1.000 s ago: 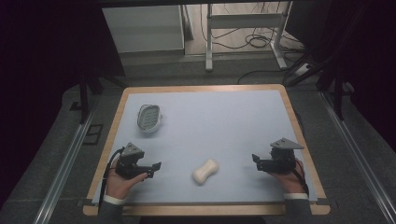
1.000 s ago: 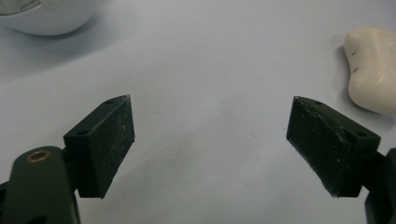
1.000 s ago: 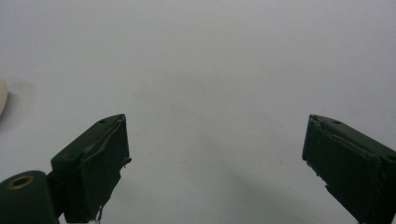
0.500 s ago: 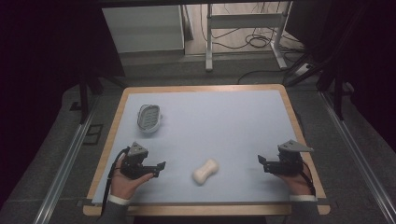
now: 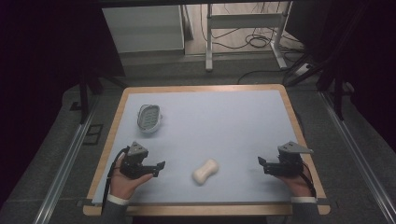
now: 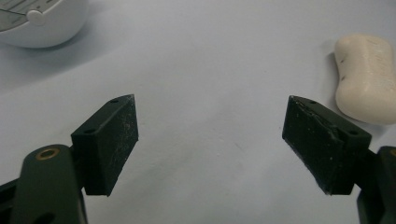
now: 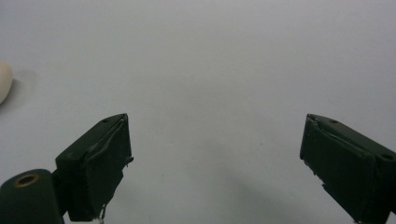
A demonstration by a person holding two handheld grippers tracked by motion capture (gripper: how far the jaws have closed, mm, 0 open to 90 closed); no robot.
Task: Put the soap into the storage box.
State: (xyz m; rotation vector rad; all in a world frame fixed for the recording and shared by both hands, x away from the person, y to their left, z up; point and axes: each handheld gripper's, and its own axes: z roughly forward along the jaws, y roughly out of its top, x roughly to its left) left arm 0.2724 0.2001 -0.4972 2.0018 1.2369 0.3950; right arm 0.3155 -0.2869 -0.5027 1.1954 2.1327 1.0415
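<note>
Table (image 5: 243,116), a pale blue work surface with a wooden rim, carries every item; positions below are given relative to the cream, waisted bar of soap (image 5: 206,171) near its front edge. White oval soap dish (image 5: 149,117) with a slotted insert stands well beyond the soap, up and to its left. Left gripper (image 5: 161,165) hovers just left of the soap, jaws spread, having just narrowed slightly, nothing between them. Right gripper (image 5: 260,162) waits well to the soap's right, jaws released and empty. Recommended approach: swing the left gripper toward the soap, straddle its narrow waist, descend until both pads (image 6: 327,149) flank it, then close squarely to prevent slipping.
</note>
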